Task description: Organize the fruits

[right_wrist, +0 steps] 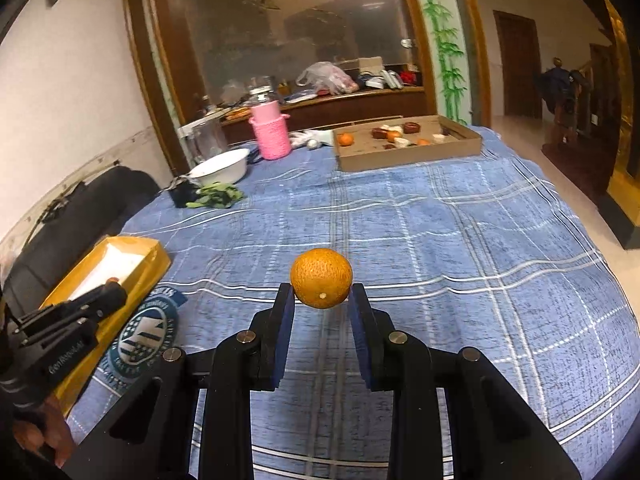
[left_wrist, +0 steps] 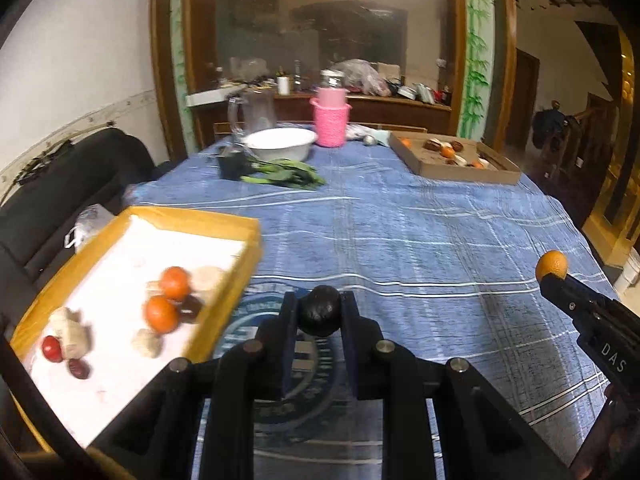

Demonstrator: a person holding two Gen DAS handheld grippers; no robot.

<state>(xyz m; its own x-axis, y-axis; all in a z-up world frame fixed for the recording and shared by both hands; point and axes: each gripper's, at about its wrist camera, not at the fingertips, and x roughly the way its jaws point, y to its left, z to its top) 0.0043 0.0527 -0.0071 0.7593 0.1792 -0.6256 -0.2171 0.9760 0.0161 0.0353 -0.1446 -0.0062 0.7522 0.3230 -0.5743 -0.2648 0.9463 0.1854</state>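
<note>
Right tongs (right_wrist: 322, 294), lettered "DAS", pinch an orange (right_wrist: 321, 278).

Tablecloth (right_wrist: 460, 240): woven cloth, blue with pale check lines, matt, slightly rumpled. Printed round emblem (right_wrist: 144, 338) on it, flat finish.

Left tongs (left_wrist: 319, 312) and right tongs (right_wrist: 322, 300): black matt plastic arms, bright metal pivot pins, dark blue pads (right_wrist: 285, 320) that look rubbery.

Orange (right_wrist: 321, 278): pitted, dimpled peel, low sheen. Dark fruit (left_wrist: 319, 315): blackish, dull, faintly wrinkled skin.

Yellow tray (left_wrist: 224, 224): cardboard-like walls, white paper-like lining. Brown box (right_wrist: 408, 156): plain matt cardboard.

White bowl (left_wrist: 280, 144): smooth, glossy. Pink basket (left_wrist: 330, 126): knitted or woven texture. Jug (left_wrist: 256, 110): clear, glassy.
</note>
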